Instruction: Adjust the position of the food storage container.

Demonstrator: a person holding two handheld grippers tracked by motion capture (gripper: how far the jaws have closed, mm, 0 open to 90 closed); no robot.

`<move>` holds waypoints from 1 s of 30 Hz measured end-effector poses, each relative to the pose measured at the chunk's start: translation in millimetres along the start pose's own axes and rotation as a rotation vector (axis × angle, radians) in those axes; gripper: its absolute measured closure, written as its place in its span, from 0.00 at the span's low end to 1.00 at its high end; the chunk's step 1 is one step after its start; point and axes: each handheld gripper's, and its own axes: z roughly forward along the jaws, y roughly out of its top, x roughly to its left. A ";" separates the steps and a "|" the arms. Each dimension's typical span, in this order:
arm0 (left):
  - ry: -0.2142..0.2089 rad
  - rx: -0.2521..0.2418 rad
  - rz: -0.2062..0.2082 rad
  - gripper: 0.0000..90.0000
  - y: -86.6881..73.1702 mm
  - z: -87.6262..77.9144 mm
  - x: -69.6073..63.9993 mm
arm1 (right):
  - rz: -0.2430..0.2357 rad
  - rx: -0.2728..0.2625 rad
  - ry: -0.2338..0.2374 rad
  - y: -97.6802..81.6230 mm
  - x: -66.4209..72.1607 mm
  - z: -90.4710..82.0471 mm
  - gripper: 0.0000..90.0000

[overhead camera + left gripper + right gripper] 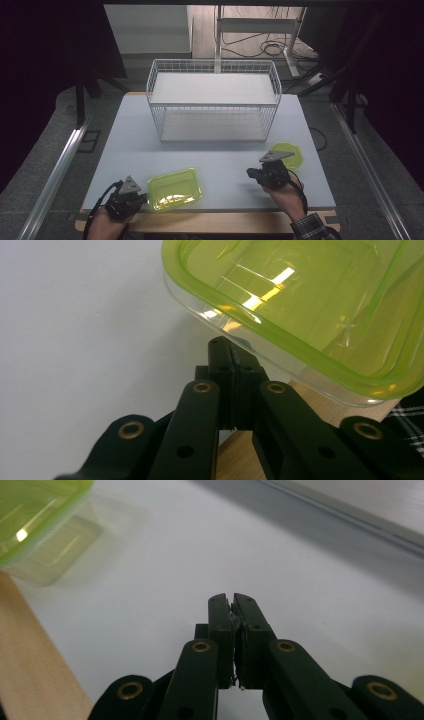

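A rectangular green-tinted plastic container (pixel 175 189) lies near the table's front edge, left of centre. My left gripper (pixel 145 198) is just left of it with its jaws pressed together. In the left gripper view the left gripper's tips (pixel 233 347) sit right at the container's (pixel 310 305) near corner, under its green rim; nothing shows between the pads. A round green container (pixel 290 154) lies at the right. My right gripper (pixel 249 173) stands in front of it, pointing left over bare table, jaws shut and empty (pixel 232 600). The rectangular container (pixel 35 525) appears far off in the right gripper view.
A white wire basket rack (pixel 214 100) with two shelves stands at the back centre of the white table (pixel 225 160). A wooden strip (pixel 225 220) runs along the table's front edge. Cables and a stand sit on the floor behind.
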 end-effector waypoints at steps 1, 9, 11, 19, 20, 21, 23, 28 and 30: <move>-0.009 0.000 0.006 1.00 1.4 1.2 -1.4 | -0.001 0.002 0.007 -0.7 2.3 0.4 0.96; -0.054 -0.001 0.029 1.00 14.1 12.2 -9.7 | -0.017 0.044 0.067 -5.7 21.8 7.8 0.97; -0.072 -0.002 0.031 1.00 17.7 15.5 -10.6 | -0.026 0.057 0.074 -6.2 24.9 10.6 0.97; -0.115 -0.002 0.048 1.00 32.9 31.8 -19.8 | -0.015 0.077 0.128 -7.6 32.8 17.8 0.97; -0.118 -0.002 0.051 1.00 35.0 33.3 -20.8 | -0.016 0.081 0.133 -7.9 33.7 18.6 0.97; -0.121 -0.002 0.057 1.00 36.9 34.7 -21.9 | -0.016 0.087 0.135 -8.3 34.9 19.4 0.97; -0.128 -0.002 0.064 0.99 40.6 37.9 -23.6 | -0.023 0.096 0.140 -9.2 36.5 21.0 0.97; -0.138 -0.004 0.071 0.99 48.5 44.6 -27.6 | -0.032 0.115 0.158 -10.5 40.6 25.1 0.97; -0.147 0.000 0.090 0.99 54.7 49.9 -31.5 | -0.035 0.117 0.160 -10.4 42.1 25.8 0.96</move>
